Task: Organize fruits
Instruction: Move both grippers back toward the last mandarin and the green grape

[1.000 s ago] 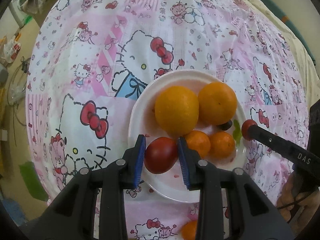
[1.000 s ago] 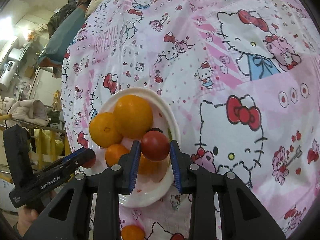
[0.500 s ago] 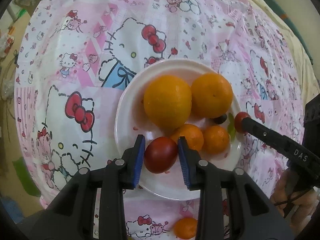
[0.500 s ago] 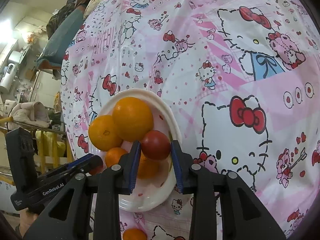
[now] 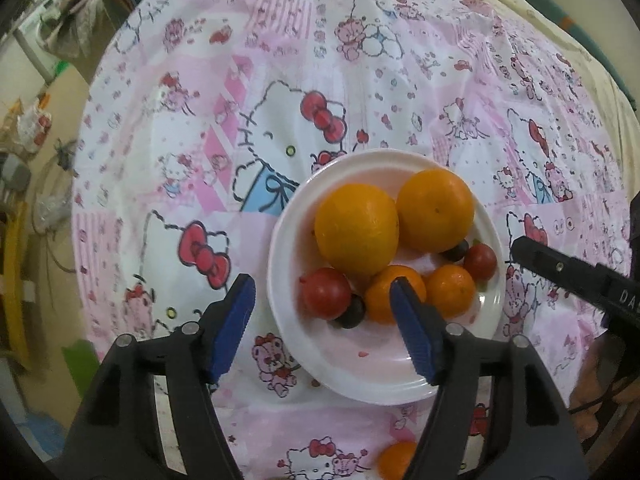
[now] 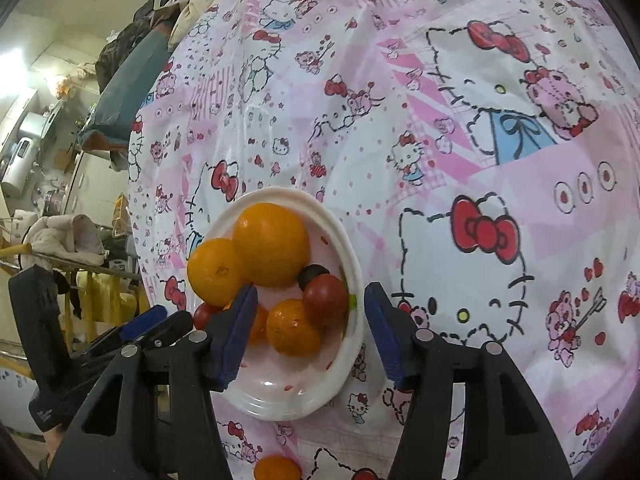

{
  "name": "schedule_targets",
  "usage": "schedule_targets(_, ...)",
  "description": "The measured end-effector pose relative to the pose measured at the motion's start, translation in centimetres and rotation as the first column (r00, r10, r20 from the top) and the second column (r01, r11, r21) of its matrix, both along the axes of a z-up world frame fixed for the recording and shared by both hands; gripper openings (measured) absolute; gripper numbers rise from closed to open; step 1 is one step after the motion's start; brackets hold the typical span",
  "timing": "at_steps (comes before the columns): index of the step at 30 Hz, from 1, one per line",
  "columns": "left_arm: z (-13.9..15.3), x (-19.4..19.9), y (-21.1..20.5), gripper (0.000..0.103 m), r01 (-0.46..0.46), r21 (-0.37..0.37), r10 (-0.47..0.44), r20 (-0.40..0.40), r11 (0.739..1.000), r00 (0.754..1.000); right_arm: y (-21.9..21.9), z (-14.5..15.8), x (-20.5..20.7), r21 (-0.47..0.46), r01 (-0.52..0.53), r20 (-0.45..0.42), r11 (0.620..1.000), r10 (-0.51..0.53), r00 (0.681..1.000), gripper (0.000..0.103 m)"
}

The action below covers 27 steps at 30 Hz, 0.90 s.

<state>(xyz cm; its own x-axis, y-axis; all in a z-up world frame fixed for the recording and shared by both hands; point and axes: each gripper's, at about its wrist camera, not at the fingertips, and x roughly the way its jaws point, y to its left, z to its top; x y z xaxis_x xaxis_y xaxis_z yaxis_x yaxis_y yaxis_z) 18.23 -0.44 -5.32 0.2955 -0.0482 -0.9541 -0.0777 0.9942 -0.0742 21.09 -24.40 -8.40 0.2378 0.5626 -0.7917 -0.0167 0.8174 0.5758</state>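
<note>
Where the black arms of the left gripper (image 5: 324,320) cross the round white plastic plate (image 5: 280,240), its near rim is hidden. Its blue jaws have just been opening, released, with the dark red tomato (image 5: 326,293) lying free between them. The right gripper (image 6: 308,330) (jaws likewise just opened, clear of its own red tomato (image 6: 325,305)) straddles the plate's edge. A small stray orange (image 5: 396,460) is cut off at the bottom; pink cartoon-cat cloth (image 5: 200,160) lies bare beyond.
</note>
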Motion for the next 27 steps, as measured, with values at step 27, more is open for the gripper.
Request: schedule_targets(27,2.4,-9.3,2.7,0.066,-0.021,-0.103,0.024,0.029,0.994,0.999,0.8,3.4,-7.5,-0.063,-0.07,0.046,0.996,0.073,0.996,0.059)
